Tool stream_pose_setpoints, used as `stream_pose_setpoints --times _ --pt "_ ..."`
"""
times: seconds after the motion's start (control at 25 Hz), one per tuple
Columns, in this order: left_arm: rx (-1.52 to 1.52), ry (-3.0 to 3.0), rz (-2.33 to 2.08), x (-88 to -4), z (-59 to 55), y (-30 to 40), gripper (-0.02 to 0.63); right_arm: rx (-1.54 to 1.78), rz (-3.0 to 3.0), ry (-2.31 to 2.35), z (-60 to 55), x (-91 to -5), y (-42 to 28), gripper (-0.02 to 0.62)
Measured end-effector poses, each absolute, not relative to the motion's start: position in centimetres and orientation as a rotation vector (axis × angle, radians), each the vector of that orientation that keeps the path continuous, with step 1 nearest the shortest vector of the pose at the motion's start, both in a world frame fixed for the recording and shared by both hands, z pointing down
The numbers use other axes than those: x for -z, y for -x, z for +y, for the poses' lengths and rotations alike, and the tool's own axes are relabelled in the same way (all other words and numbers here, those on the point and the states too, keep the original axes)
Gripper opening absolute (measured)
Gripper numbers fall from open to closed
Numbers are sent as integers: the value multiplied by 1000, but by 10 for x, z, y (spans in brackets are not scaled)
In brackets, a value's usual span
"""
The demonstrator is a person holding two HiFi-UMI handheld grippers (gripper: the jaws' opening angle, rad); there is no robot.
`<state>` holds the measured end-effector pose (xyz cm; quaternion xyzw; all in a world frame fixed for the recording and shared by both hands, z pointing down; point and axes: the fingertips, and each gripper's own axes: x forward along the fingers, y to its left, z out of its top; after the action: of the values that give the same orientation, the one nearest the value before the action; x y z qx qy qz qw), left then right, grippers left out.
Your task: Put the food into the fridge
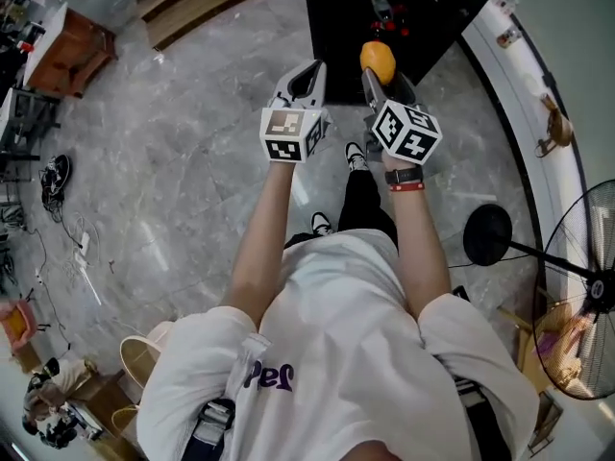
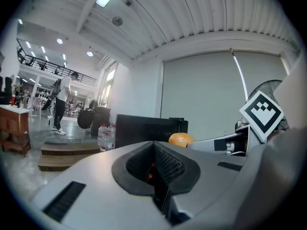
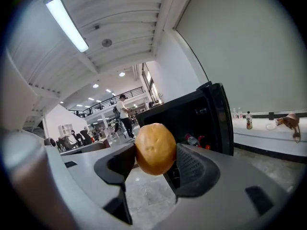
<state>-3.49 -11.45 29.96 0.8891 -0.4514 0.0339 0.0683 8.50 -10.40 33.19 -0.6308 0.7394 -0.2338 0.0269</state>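
Observation:
An orange fruit (image 3: 155,149) sits clamped between the pads of my right gripper (image 3: 153,163), which is shut on it. From the head view the fruit (image 1: 378,61) hangs just in front of the black fridge (image 1: 384,12), whose dark interior holds bottles (image 3: 191,140). My left gripper (image 1: 306,80) is held beside the right one, its jaws pressed together with nothing between them. From the left gripper view the fruit (image 2: 180,139) and the right gripper's marker cube (image 2: 262,112) show to the right.
A grey marble floor (image 1: 183,181) stretches to the left. A standing fan (image 1: 586,296) and its round base (image 1: 487,234) are at the right, beside a white ledge (image 1: 524,75). Wooden steps (image 1: 211,3) lie beyond, and a person (image 2: 61,102) stands far off.

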Motion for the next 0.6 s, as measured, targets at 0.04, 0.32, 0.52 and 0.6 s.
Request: stream_pose_setpoints --times 0.04,0.32,0.52,0.6 --pt "-105 -2675 -1358 -304 -123 35 18 723 2304 1941 -114 -336 -82 284" --pt "-104 -2621 -1348 -348 -166 39 18 768 2354 1925 -158 -379 -75 284" --pt "-145 -2644 -1305 -369 -182 36 18 804 2359 1932 -179 -408 -75 284" --pt "-164 -2663 -1295 -375 -188 35 18 808 2359 1941 -187 -416 -76 284"
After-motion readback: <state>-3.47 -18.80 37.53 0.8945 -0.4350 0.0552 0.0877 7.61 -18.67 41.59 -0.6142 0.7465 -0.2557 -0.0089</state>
